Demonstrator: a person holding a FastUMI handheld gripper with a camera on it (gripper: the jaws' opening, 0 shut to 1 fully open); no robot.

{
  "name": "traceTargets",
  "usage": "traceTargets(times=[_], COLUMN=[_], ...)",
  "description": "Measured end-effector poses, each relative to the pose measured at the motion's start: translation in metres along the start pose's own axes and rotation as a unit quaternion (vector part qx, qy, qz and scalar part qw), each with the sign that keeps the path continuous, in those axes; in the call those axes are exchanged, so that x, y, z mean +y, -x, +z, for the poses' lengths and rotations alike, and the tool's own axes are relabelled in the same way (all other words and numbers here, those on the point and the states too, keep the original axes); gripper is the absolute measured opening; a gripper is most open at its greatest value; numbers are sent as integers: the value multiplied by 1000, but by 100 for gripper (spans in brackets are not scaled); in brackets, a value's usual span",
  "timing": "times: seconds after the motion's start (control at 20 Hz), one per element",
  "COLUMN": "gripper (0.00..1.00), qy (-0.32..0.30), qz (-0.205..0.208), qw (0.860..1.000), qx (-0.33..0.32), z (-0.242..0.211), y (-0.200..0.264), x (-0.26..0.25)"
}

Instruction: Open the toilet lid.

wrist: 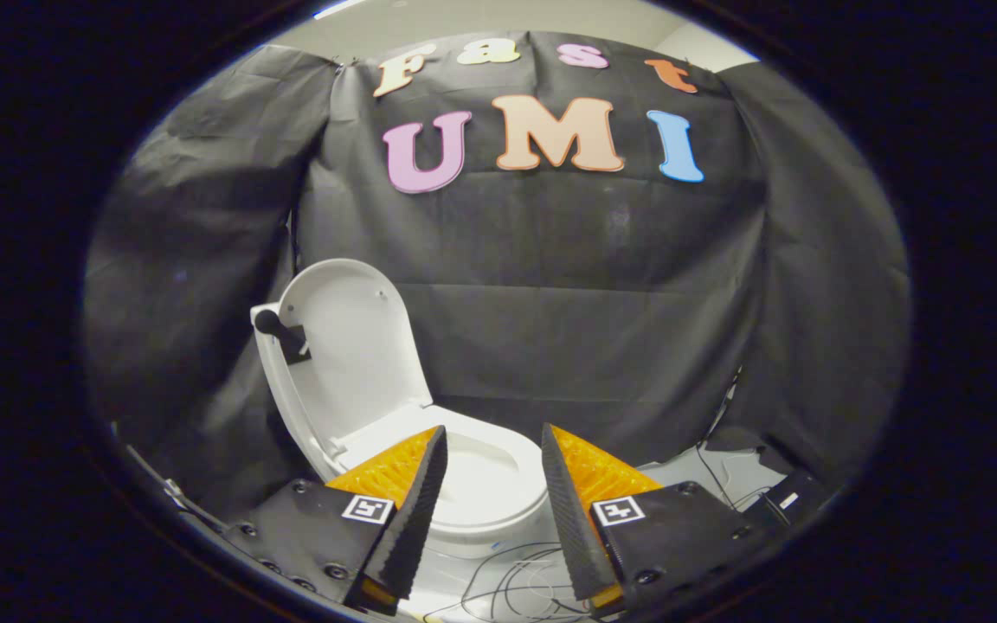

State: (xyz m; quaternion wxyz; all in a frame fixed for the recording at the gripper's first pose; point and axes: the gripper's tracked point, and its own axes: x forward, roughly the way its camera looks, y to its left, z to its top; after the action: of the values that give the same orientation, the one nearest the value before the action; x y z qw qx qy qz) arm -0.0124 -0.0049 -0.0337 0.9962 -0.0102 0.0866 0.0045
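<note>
Toilet lid (pixel 344 346) is already up: we see it standing near vertical, leaning back toward the black cloth wall (pixel 602 285), its inner face toward us. Seat (pixel 498 484) is down on the bowl, rim exposed, just ahead of and between our fingertips.

Gripper (pixel 492 446) is spread wide, nothing between the fingers, no contact with lid or seat. We have the orange-and-black fingers (pixel 416 497) on either side of the bowl opening as we look along them, with daylight between them and the porcelain. They sit short of the toilet, not over it.

Dark knob or bracket (pixel 278 333) shows at the lid's left edge, up near the top; can't tell what it is.

Loose cables (pixel 516 588) lie on the pale floor (pixel 723 472) under the fingers, in front of the bowl base. A small dark box (pixel 788 497) sits off to the right, beyond the right finger.

Our read: the opening step looks done, so we're at the release/retreat stage. Next move needs little: pull the gripper straight back and clear, leave the jaws apart, don't brush the lid. Main risk is the lid tipping forward if it isn't past its balance point; can't confirm that from here. Second risk: snagging the cables on the way out.
</note>
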Motion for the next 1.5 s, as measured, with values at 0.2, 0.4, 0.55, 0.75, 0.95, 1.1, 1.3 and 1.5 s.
traceTargets(times=[0.2, 0.4, 0.55, 0.75, 0.95, 1.1, 1.3, 1.5], gripper=[68, 68, 68, 68, 75, 86, 95, 95], qy=[-2, -7, -6, -5, -5, -5, -5, -5], qz=[-1, -1, -1, -2, -3, -3, -4, -4], qw=[998, 996, 996, 996, 996, 996, 996, 996], qx=[-62, -90, -84, -91, -89, -90, -90, -90], z=[21, 26, 25, 25, 24, 24, 24, 25], y=[22, 37, 40, 37, 37, 37, 37, 37], x=[2, 0, 1, -1, -2, -1, -2, -2])
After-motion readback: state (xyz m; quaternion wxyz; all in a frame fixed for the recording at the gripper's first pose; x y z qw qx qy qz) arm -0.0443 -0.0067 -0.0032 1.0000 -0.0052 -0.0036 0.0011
